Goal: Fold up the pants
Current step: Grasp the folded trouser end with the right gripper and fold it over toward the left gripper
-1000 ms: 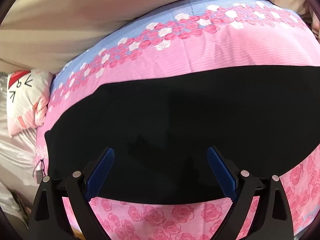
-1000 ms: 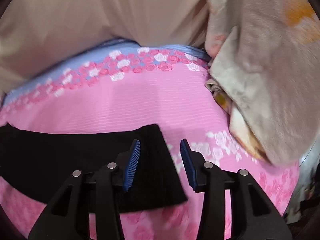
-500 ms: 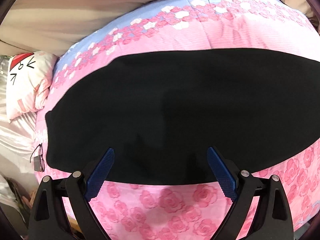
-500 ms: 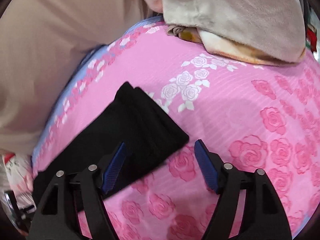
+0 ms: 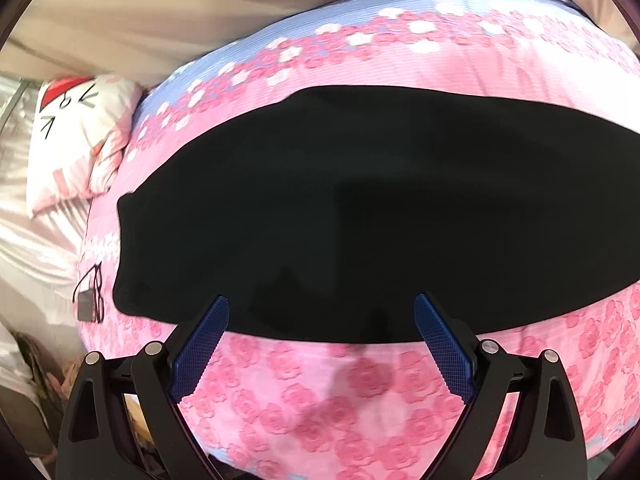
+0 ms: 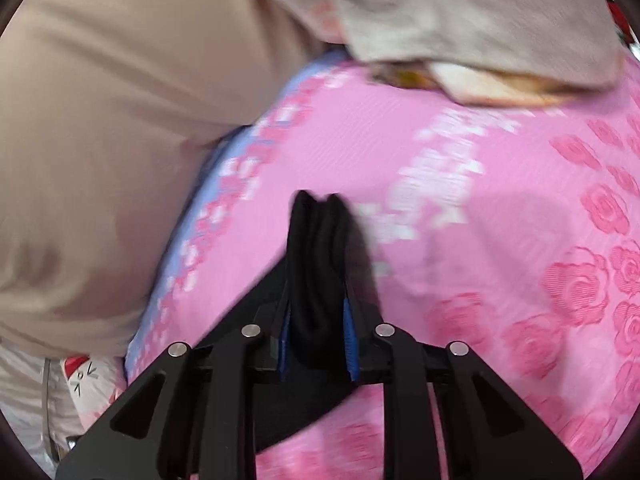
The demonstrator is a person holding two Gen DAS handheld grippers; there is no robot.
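Observation:
The black pants (image 5: 360, 208) lie flat across the pink rose bedspread (image 5: 320, 392) in the left wrist view, folded lengthwise into one long band. My left gripper (image 5: 320, 340) is open and empty, hovering over the pants' near edge. In the right wrist view my right gripper (image 6: 316, 336) is shut on the end of the pants (image 6: 316, 248), which bunches up between the blue pads (image 6: 349, 332) and stands up past them.
A white cartoon-cat pillow (image 5: 76, 136) lies at the bed's left end, with a small grey device and cable (image 5: 86, 304) near the edge. A beige blanket (image 6: 480, 20) is heaped at the right end. A beige wall (image 6: 100, 120) runs behind the bed.
My right gripper has closed on the end of the pants, which lay flat under its open jaws before. My left gripper has drawn back towards the near edge, still open.

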